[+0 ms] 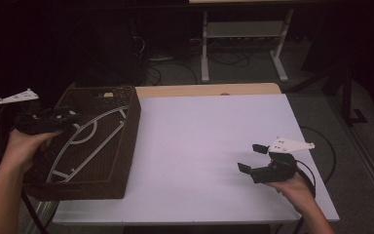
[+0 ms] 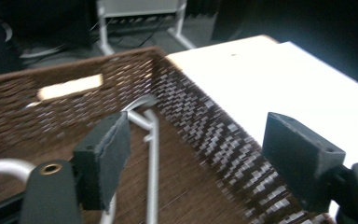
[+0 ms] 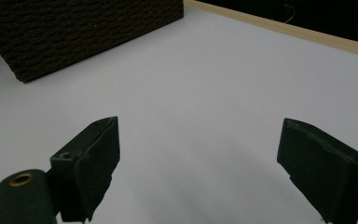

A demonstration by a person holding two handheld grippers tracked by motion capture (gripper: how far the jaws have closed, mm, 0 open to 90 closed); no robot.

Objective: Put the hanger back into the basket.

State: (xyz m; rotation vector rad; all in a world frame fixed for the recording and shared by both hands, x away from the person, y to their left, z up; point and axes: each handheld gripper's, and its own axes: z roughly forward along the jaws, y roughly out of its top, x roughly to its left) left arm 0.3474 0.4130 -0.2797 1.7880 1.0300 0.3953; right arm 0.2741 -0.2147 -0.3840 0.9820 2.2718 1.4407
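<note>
Left gripper (image 1: pixel 70 117) held at the desk's left edge, jaws apart, nothing between the pads. Right gripper (image 1: pixel 253 158) near the front right corner, jaws wide, empty; right hand (image 1: pixel 297 190) gripping from behind.

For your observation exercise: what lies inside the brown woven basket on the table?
Inside the basket lies a white wire frame with curved and straight bars, flat on the bottom. The left hand-held gripper and the near wall cover part of the floor, so anything there stays unseen.
</note>
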